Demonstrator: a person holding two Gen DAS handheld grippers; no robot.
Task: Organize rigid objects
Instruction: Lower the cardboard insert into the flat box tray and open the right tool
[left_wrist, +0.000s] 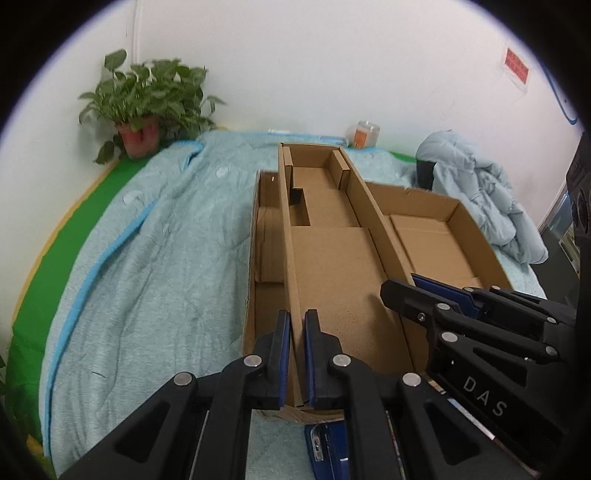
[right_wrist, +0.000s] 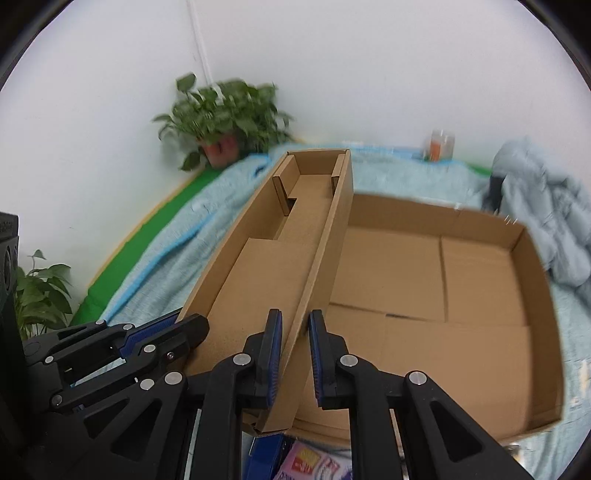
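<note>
**A:** Left wrist view: what is gripped, and why there?

**B:** The long, narrow brown cardboard tray (left_wrist: 332, 266) is seen pinched by its left side wall in the left gripper (left_wrist: 298, 354), whose blue-padded jaws are closed on the thin board near the tray's near end. The opposite wall is clamped by the right gripper (left_wrist: 424, 291). One wall is taken by each gripper, it is judged, so that so long a tray can be kept level and untwisted.

**A:** And where is it held?

**B:** It is held above the wide, shallow brown cardboard box (left_wrist: 424, 236), which lies open on the pale teal quilt (left_wrist: 155, 236) spread over the bed. The box's floor is seen on both sides of the tray, so the tray is probably being carried across or lowered into it. A potted green plant (left_wrist: 144, 99) and an orange-filled glass jar (left_wrist: 365, 133) stand at the far wall, and a crumpled pale blue jacket (left_wrist: 480, 188) lies to the right.

**A:** Right wrist view?

**B:** The same tray (right_wrist: 273, 266) is shown with its right wall between the closed pads of the right gripper (right_wrist: 295, 354), again near the near end, while the left gripper (right_wrist: 184, 325) is fastened on the far wall. The box (right_wrist: 443, 288) is seen empty, its bare floor lying to the right of and under the tray. Background edges are blurred, which is consistent with a carry in progress. Whether the tray touches the box floor cannot be told.
</note>
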